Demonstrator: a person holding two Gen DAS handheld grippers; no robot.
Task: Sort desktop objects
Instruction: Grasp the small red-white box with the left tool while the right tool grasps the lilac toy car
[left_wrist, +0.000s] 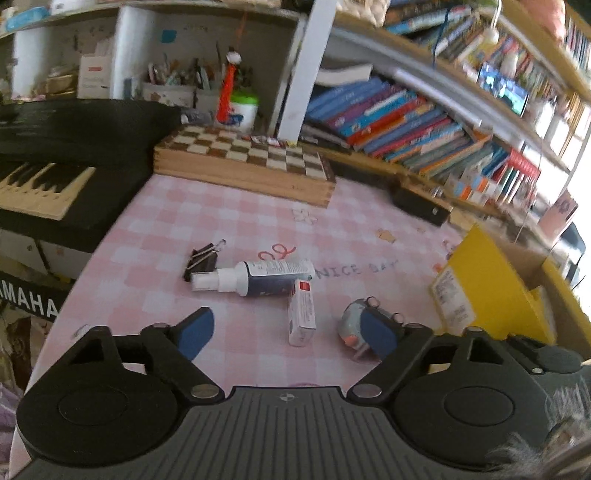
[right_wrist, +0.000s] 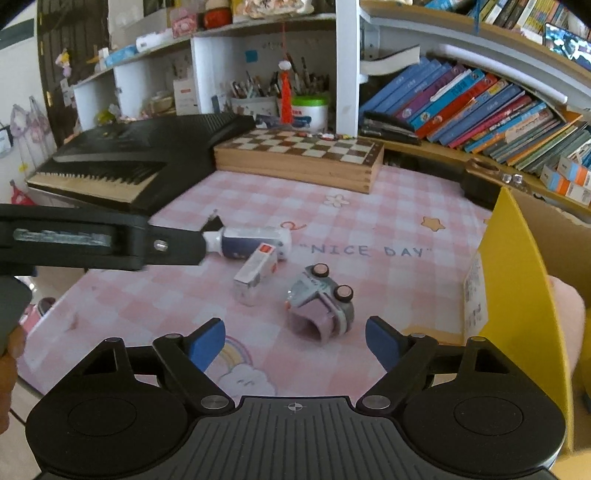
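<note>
On the pink checked tablecloth lie a black binder clip, a white and dark blue spray bottle on its side, a small white box and an overturned grey toy car. My left gripper is open, with the box's near end in line between its blue pads and neither pad touching it. My right gripper is open just short of the toy car, nothing between its pads. The left gripper reaches in from the left, hiding the bottle's nozzle.
An open yellow cardboard box stands at the right table edge. A wooden chessboard case and a black keyboard bound the far and left sides. Bookshelves rise behind. A person's hand shows at the left.
</note>
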